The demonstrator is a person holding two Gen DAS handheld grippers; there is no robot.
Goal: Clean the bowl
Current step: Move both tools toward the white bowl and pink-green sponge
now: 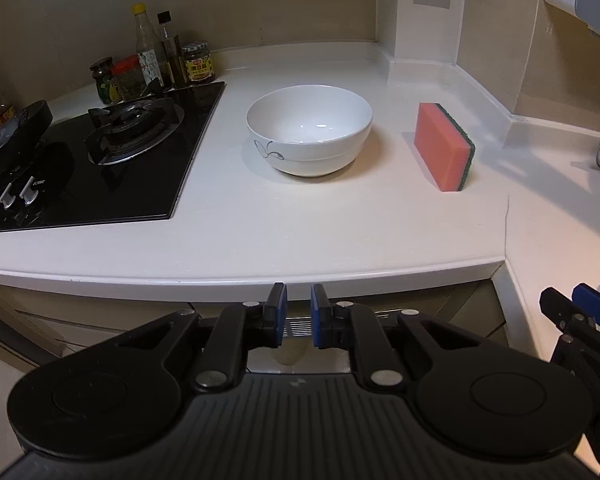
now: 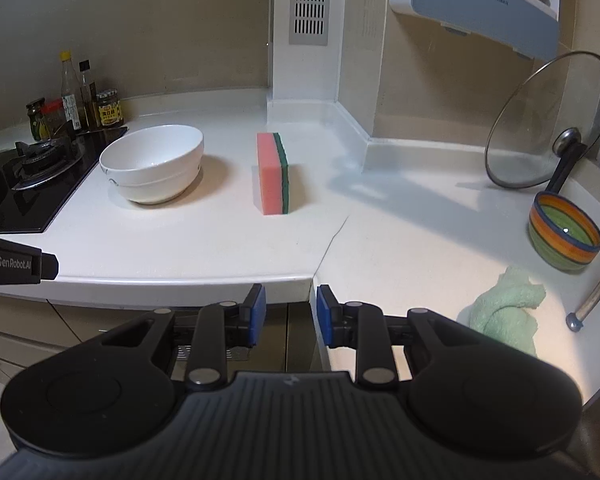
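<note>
Fingers [image 1: 279, 312] parted, level, short of counter [image 1: 340, 224]

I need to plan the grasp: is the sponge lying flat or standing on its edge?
Standing on edge. The sponge rests on a long narrow side on the counter, pink foam and green scouring layer both upright, beside the white bowl.

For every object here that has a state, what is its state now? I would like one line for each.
white bowl: upright, empty, on the counter
sponge: standing on its edge, right of the bowl, apart from it
left gripper: open, holding nothing
right gripper: open, holding nothing
glass lid: leaning against the wall
striped bowl: upright
green cloth: crumpled
</note>
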